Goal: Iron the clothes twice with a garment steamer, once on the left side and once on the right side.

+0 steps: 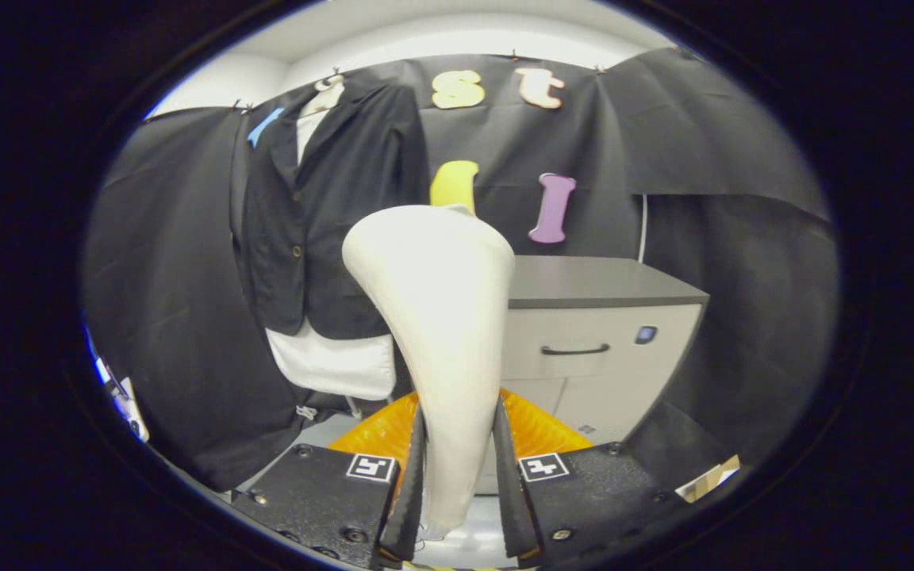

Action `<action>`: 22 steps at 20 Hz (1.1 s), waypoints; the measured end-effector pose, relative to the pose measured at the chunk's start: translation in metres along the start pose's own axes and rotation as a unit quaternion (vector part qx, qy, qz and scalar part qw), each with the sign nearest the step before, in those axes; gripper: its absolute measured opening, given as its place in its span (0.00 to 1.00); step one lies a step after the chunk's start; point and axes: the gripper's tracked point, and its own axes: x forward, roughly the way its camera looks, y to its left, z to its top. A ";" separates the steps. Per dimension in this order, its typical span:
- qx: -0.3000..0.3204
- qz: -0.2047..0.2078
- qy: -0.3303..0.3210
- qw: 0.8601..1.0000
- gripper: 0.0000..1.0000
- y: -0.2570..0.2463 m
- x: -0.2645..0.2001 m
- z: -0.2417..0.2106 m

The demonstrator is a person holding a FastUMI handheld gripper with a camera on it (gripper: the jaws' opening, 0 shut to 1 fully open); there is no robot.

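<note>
The gripper (457, 484) is clamping the handle of the smooth cream-white plastic garment steamer (441, 317), and both fingers are pressing on its narrow lower stem, one on each flank. The jaws are sitting narrow, closed down to the width of that handle. The steamer is rising straight up from between them toward twelve o'clock, flaring into a broad rounded head that is leaning a little toward eleven. My read is that the low grip is leaving the head free to sweep across fabric.

Just behind the fingers, at five and seven o'clock of the stem, a ribbed orange piece (540, 432) is showing; what it is, I cannot tell.

Further out, at about ten to eleven o'clock from the steamer head, the dark buttoned suit jacket (322, 214) is hanging over a white garment (334, 365) whose hem is peeking out below. It is hanging upright against the booth's black cloth wall, presumably so both front panels are open to a steaming pass. The head is sitting near the jacket's lower edge, but contact cannot be judged.

At three o'clock from the head, a pale cabinet with a grey top surface (592, 281) is standing; its drawer with a dark handle (574, 349) is closed, so any contents are hidden.
</note>
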 end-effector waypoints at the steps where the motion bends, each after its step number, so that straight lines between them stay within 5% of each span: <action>1: 0.005 0.000 0.001 1.000 0.43 -0.016 -0.015 -0.007; 10: 0.002 -0.020 -0.034 0.999 0.43 -0.088 -0.121 -0.038; 22: 0.014 -0.023 -0.031 0.999 0.43 -0.114 -0.146 -0.047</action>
